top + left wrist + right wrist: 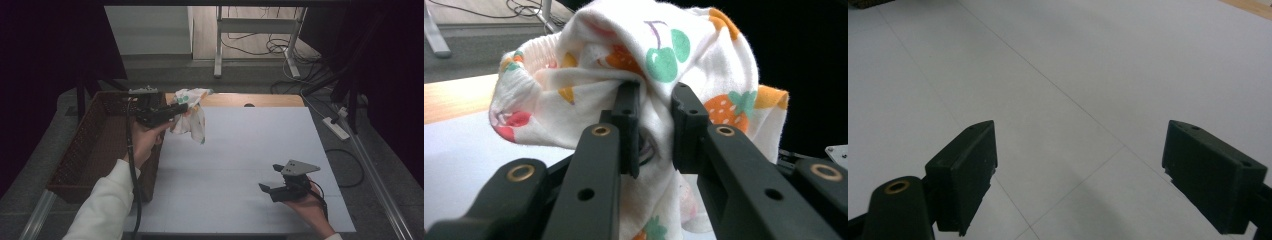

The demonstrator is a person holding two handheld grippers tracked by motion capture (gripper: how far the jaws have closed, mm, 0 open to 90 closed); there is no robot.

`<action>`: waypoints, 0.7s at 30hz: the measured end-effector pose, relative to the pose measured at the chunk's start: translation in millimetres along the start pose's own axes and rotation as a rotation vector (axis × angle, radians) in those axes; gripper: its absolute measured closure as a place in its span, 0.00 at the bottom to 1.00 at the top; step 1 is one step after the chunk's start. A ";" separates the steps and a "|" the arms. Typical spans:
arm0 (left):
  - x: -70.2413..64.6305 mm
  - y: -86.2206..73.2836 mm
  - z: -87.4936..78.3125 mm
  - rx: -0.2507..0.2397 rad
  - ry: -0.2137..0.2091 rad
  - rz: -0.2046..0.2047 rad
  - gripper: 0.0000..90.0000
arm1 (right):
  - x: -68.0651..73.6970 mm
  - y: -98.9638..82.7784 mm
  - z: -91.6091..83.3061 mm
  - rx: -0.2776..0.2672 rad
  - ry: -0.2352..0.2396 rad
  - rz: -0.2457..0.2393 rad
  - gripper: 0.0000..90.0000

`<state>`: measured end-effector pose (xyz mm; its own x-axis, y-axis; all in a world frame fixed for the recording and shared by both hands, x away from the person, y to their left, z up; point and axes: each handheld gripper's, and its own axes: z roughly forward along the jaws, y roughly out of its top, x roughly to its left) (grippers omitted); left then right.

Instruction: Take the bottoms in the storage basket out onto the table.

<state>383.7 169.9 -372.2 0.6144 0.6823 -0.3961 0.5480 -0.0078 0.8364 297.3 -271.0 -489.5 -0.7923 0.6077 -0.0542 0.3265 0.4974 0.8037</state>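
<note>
White table (250,150): one fruit-print cloth (192,120) clamped in left gripper (182,107); right gripper (270,180) spread, empty; one basket (90,145).

Cloth (684,65): soft, fuzzy knit fabric, matt white with printed fruit in green, orange and red; ribbed hem at one edge.
Left claw (656,125): matt black hard plastic, slightly grainy, with brass-coloured rivets at the joints.
Right claw (1083,175): same matt black plastic; pads flat and smooth. Grey plate on top looks like dull metal or plastic, cannot tell.
Worktop (250,150): smooth pale covering, low sheen, faint seams; bare wood strip along far edge.
Basket (90,145): brown woven wicker, rough.
</note>
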 end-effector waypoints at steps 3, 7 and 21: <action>-0.9 -2.3 1.8 0.003 -0.005 0.001 0.86 | -0.1 0.0 -0.1 0.003 0.000 0.000 0.17; -2.7 -6.3 4.7 0.008 -0.015 0.000 0.86 | 0.0 0.0 0.0 0.000 0.000 0.000 0.16; -11.9 -15.9 13.3 0.018 -0.032 0.016 0.86 | -0.3 0.1 -0.2 0.001 0.000 -0.001 0.17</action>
<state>375.3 152.1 -385.8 0.6407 0.6584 -0.3950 0.5478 -0.0315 0.8360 297.4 -271.3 -489.3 -0.7924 0.6074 -0.0552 0.3265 0.4988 0.8028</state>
